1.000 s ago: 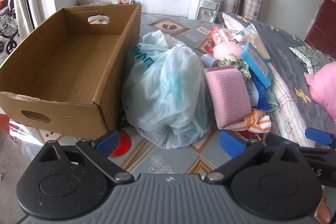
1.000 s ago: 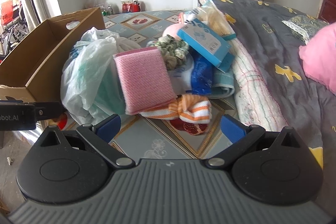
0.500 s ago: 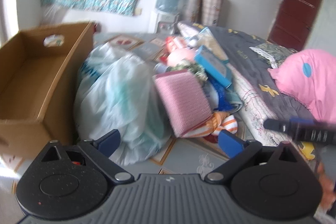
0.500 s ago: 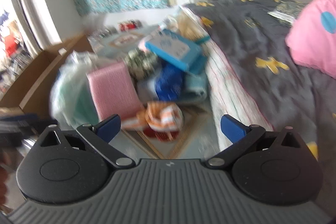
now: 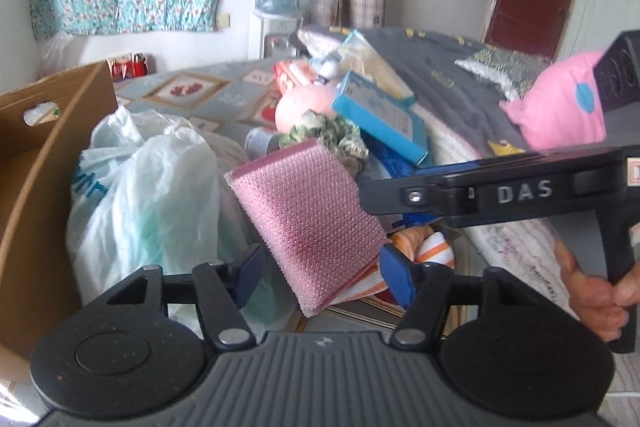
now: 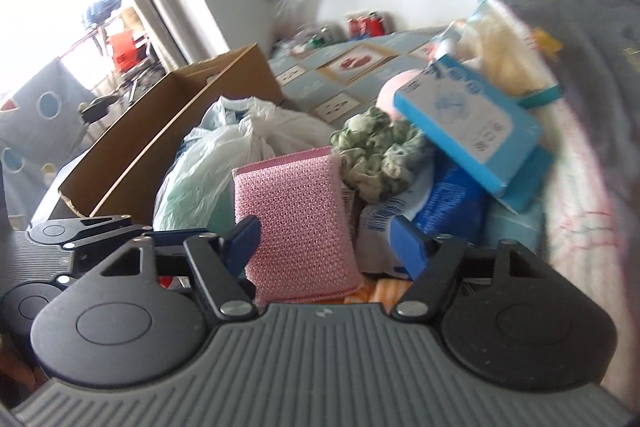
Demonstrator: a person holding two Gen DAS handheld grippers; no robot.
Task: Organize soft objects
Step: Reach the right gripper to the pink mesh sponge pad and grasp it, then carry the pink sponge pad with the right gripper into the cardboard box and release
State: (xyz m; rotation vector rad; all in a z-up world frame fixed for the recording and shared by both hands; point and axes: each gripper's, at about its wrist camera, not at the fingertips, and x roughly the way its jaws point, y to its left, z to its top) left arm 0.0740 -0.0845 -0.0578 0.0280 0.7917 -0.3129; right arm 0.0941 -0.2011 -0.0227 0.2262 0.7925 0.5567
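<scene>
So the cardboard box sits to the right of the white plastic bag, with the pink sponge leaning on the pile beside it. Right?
Not quite: the cardboard box sits to the left of the white plastic bag, as the left wrist view shows. The pink sponge does lean on the pile beside the bag.

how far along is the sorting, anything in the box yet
Nothing looks sorted: the visible part of the cardboard box is bare. Both tools, left and right, have just been narrowing around the pink sponge, gripping nothing. The pile, including the green scrunchie, remains.
</scene>
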